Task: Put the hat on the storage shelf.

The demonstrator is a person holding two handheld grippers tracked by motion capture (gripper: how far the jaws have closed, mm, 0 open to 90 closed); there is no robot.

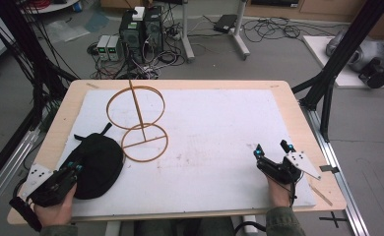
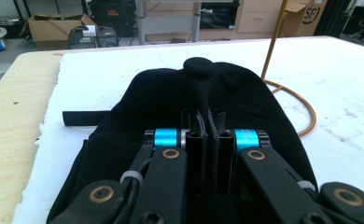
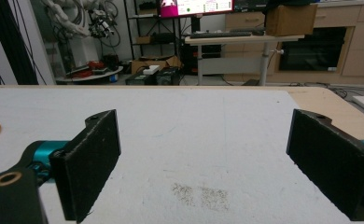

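L gripper (image 2: 207,140) at bench's near-left corner, jaws pressed together on a fold of the black cap (image 1: 99,164). Cap lies flat on white mat (image 1: 219,123), crown away from gripper, strap toward left edge. Wire stand (image 1: 140,125) just beyond cap, toward centre. R gripper (image 3: 203,172) near-right, jaws spread, empty, well apart. L hand does the lift.

Grey floor (image 1: 273,59) beyond a pale wooden surface (image 1: 303,129) topped with a white sheet (image 1: 219,132). Far left: computer towers (image 1: 141,27) amid tangled cables (image 1: 273,27). Far centre: white desk legs (image 1: 239,34). Black frame struts (image 1: 345,46) at right. Wooden cabinets (image 3: 343,42), lit monitor (image 3: 196,7) behind.
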